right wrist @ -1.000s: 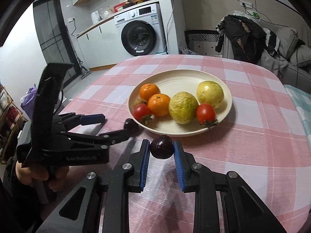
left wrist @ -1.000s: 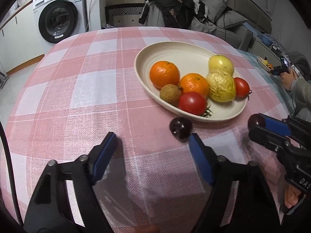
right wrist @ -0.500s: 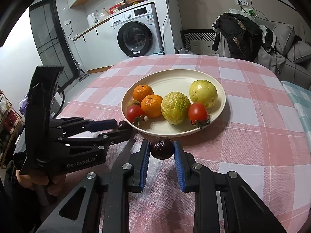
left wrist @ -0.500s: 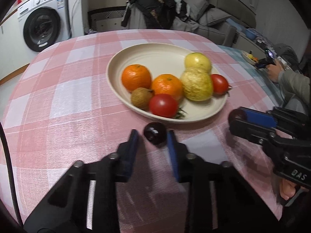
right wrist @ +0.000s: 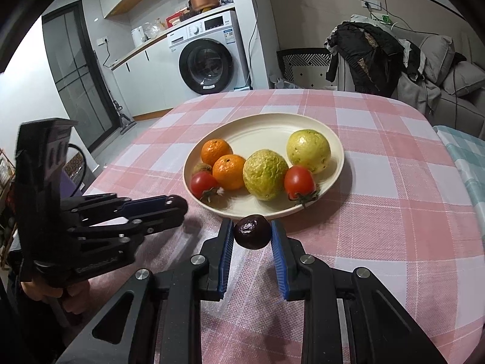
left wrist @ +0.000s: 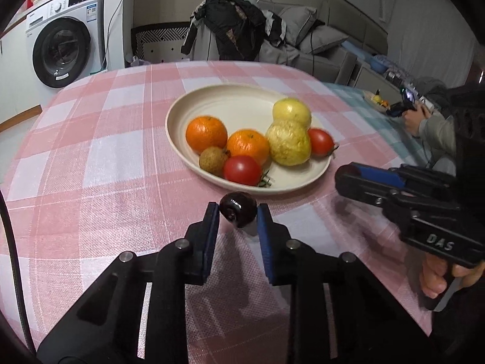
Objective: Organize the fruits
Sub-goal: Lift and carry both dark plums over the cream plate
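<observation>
Each pair of tongs, left [left wrist: 238, 215] and right [right wrist: 253, 232], grips a dark fruit [left wrist: 238, 213] before the plate [left wrist: 194, 103] of fruit

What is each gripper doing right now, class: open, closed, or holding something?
Left gripper: closed on a dark round fruit.
Right gripper: closed on another dark round fruit, just short of the plate.

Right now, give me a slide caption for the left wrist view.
Left gripper shut on a dark round fruit before a cream plate of fruit on pink checked cloth.
</observation>
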The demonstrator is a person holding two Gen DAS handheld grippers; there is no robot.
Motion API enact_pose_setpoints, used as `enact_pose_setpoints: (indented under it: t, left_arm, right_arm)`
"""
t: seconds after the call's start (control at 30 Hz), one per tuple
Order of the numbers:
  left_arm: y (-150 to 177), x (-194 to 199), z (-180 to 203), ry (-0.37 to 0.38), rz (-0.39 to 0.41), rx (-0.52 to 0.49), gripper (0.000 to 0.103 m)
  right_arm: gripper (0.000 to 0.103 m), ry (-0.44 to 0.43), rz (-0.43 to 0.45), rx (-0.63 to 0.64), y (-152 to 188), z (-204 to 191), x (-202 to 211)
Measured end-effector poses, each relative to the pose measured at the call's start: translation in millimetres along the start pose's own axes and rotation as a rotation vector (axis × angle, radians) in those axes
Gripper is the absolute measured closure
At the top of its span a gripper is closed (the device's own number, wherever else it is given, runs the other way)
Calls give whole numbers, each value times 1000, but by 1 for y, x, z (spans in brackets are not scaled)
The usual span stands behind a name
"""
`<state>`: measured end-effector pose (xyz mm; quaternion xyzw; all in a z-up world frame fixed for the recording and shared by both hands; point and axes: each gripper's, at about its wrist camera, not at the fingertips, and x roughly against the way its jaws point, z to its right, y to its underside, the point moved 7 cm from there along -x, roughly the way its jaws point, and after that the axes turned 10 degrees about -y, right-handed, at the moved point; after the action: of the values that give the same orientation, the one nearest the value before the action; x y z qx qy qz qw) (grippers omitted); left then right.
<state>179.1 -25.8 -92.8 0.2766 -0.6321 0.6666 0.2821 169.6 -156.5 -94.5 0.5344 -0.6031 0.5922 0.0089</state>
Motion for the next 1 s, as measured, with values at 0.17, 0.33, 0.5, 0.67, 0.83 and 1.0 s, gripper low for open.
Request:
enact_pose_setpoints:
  t: [0.17,0.33,0.5,0.67,0.83,1.0]
  left_arm:
    - [-14,15,1,8,49,10,80]
    - [-28,17,5,9,70,4,80]
    - [-41,9,10,12,78,-3,80]
    - [-47,0,8,5,73,1,80]
    - [-37,0,2,-4,68,18,80]
    - [-24,6,-7,-14,64,30,80]
  right_arm:
    - [77,4,30,-6,-10,2,5]
    - [77,15,55,-4,-21,3,6]
    - [77,26,67,2,-36,6,-1]
    - [77,47,57,9,-40,11,-5]
    - [75,72,-2,-9,-9,10,21]
    - [57,-35,-71,68,40,-34,52]
